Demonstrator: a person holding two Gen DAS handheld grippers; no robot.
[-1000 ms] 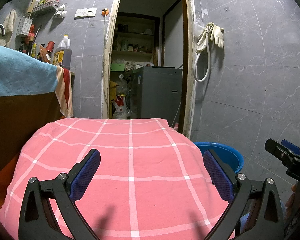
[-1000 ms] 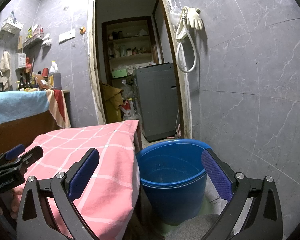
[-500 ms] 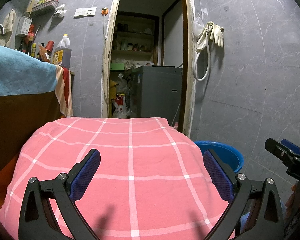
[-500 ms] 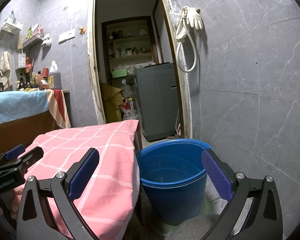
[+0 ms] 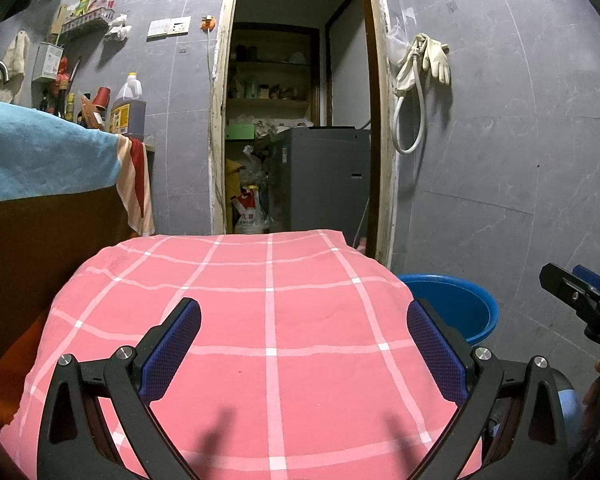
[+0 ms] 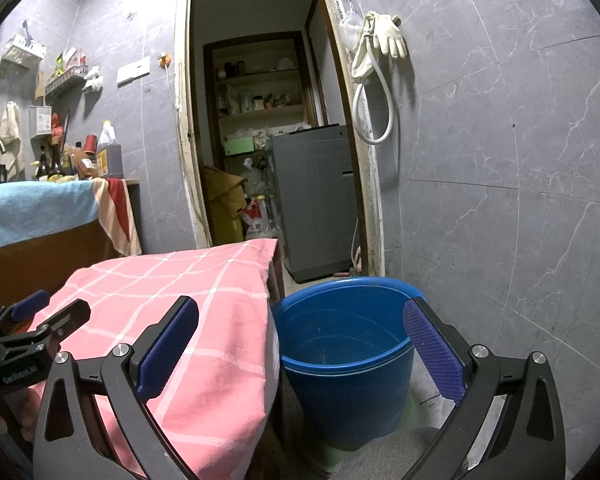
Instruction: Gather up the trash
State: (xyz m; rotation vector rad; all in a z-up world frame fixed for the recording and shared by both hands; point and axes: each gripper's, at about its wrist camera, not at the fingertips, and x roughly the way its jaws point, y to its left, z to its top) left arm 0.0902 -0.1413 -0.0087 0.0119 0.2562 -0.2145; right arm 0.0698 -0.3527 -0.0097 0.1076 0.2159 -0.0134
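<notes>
Left wrist view looks over a pink cloth with a white check pattern (image 5: 268, 320) spread on a table; the left gripper (image 5: 304, 336) hangs above it with its two blue-padded fingers (image 5: 172, 344) set wide apart and nothing between them. Just past the cloth's right edge sits a round blue plastic bucket (image 5: 464, 308) on the floor, near the grey tiled wall (image 5: 520, 160). At the right border the right gripper (image 5: 580, 300) shows from the side, but that view cannot tell how its jaws stand.

Right wrist view settles it: the right gripper (image 6: 300, 352) is spread wide, holding nothing, its gap framing the bucket (image 6: 348, 360), which stands just beside the hanging edge of the cloth (image 6: 188, 300). The bucket's inside looks bare as far as it shows. No piece of trash can be made out on the cloth in either view. The left gripper (image 6: 36, 320) appears at the left edge above the cloth. Behind, an open doorway shows a grey washing machine (image 6: 316, 200), and pale rubber gloves (image 6: 384, 36) with a white hose hang on the wall
</notes>
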